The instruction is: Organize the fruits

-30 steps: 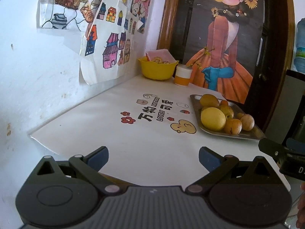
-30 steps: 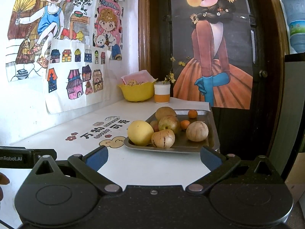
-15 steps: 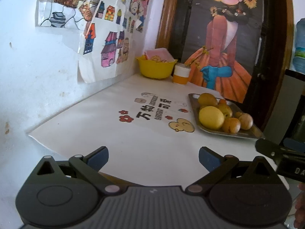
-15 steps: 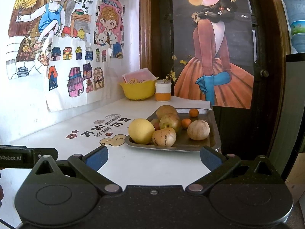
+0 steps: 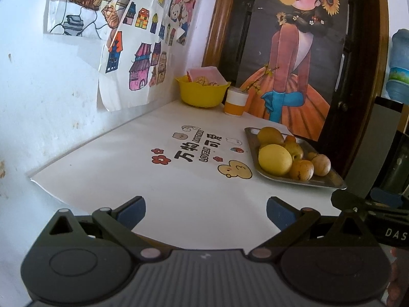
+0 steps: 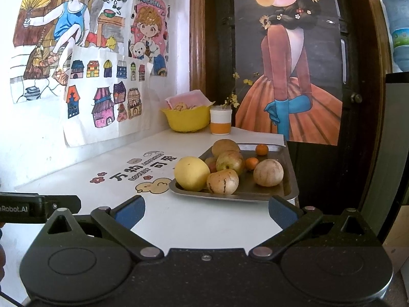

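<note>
I have both grippers held low over the near edge of the white table, and neither is touching any fruit. My left gripper has its blue-padded fingers spread wide with nothing between them but bare tabletop. My right gripper is spread just as wide and also holds nothing; its right finger sits just in front of the near rim of the metal tray. The tray lies at the right edge of the table and carries all the fruit. At its near left corner is a large yellow citrus fruit, and touching it on the right is a tan striped fruit. A second tan striped fruit sits apart toward the right side of the tray. Behind the front pair is a greenish apple, and behind that a brownish round fruit. Two small oranges lie in the back half of the tray, one just right of the apple and the other near the far rim. At the far corner of the table stand a yellow bowl and, just to its right, a white and orange cup. From the left camera the right gripper's body shows at the right edge, beside the tray.
</note>
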`<action>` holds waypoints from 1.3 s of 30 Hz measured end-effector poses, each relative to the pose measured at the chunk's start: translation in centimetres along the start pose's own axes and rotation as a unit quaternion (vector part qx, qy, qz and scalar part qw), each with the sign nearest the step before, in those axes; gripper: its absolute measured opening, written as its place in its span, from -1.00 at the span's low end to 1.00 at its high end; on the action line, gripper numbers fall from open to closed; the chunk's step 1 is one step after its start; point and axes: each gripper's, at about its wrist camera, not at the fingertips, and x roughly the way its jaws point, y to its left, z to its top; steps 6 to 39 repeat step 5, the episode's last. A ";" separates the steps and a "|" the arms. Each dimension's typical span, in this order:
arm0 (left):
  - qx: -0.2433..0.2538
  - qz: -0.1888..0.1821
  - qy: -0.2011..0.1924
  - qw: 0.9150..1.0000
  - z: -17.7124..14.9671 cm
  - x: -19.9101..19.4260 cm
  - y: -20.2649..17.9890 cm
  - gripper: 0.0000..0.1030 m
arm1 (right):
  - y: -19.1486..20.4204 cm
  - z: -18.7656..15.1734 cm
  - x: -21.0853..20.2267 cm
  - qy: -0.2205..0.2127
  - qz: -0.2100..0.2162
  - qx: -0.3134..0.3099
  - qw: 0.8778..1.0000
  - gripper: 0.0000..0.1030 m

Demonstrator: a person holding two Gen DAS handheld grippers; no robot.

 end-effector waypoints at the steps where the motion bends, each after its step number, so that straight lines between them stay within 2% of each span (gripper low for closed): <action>1: 0.000 0.000 0.000 1.000 0.0 0.0 0.0 0.99 | 0.0 0.0 0.0 0.000 0.000 0.000 1.000 0.99; 39: 0.000 0.001 -0.002 1.000 0.0 0.0 0.0 0.99 | 0.0 0.0 0.0 0.001 0.000 0.001 1.000 0.99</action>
